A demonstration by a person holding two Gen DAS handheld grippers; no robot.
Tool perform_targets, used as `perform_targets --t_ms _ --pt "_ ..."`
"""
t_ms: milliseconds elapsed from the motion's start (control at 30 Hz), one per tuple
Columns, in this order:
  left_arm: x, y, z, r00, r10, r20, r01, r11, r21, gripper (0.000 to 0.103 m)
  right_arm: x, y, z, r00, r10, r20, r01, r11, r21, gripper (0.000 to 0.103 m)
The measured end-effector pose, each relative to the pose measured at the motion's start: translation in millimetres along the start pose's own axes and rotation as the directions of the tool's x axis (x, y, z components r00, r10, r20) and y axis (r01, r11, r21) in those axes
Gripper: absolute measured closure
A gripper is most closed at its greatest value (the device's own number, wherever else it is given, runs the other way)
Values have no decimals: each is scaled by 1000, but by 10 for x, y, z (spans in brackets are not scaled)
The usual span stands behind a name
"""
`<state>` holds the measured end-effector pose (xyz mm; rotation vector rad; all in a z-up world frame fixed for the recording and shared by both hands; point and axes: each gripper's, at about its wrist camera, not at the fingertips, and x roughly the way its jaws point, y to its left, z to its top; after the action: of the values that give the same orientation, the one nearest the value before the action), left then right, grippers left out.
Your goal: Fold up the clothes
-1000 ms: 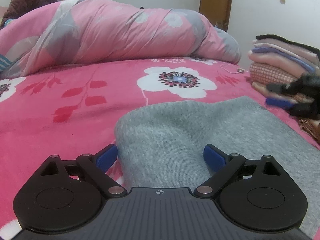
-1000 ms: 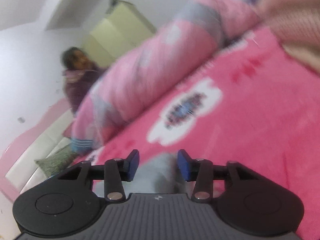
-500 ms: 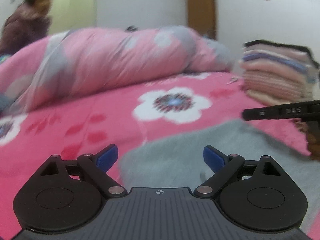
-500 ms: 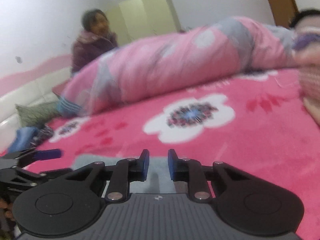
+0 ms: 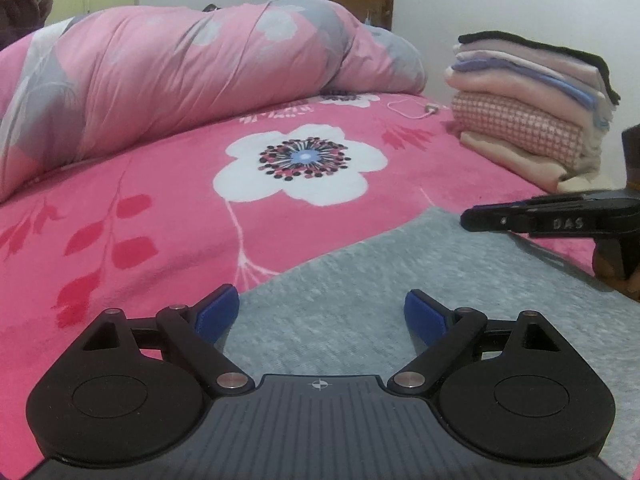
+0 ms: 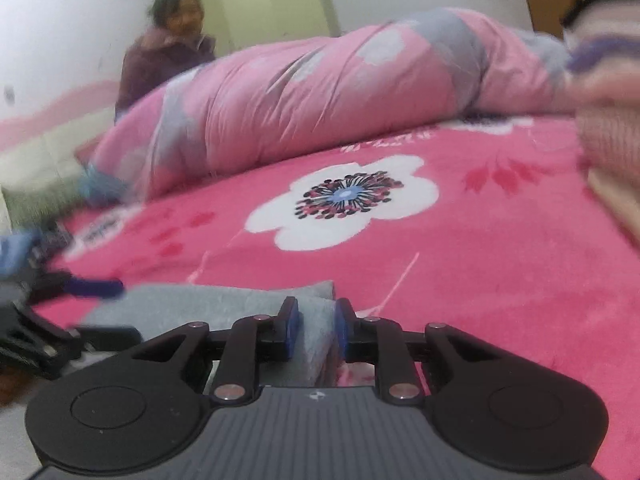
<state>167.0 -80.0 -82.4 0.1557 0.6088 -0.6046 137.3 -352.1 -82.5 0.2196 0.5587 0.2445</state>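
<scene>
A grey knit garment lies flat on the pink floral blanket. My left gripper hovers low over its near part, blue pads wide apart and open, with nothing pinched. My right gripper is shut on a raised fold of the grey garment at its right edge. In the left wrist view the right gripper shows side-on at the far right, held by a hand. In the right wrist view a blue finger of the left gripper shows blurred at the left.
A stack of folded clothes sits at the right of the bed. A rolled pink and grey duvet lies across the back. A white cable lies near the stack. A person sits behind the duvet at the left.
My right gripper's pads have come together on the grey fabric and its view has rolled level. The left view has shifted, and the right gripper now stretches in from the right edge.
</scene>
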Motion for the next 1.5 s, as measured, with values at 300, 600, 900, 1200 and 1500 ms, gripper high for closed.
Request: perform_targets --t_ms 300,600,900,1200,1500 --pt "-363 28 75 998 28 58 -25 999 -40 12 -543 207 160 993 -50 104 48 998 29 82" --pt "-746 -438 -406 998 -59 -33 60 998 27 12 -770 434 -356 999 -32 -39 35 996 84 83" --pt "-1099 -474 -432 1000 -24 17 24 999 -39 14 -1429 545 -349 993 -25 113 6 985 170 81" --pt "-1159 -529 -596 999 31 -31 -35 992 -117 13 -1416 627 -509 993 -120 25 114 981 157 81" --pt "-1072 -473 -832 995 3 -101 -22 982 -187 11 -1241 743 -803 983 -183 -4 183 981 62 81"
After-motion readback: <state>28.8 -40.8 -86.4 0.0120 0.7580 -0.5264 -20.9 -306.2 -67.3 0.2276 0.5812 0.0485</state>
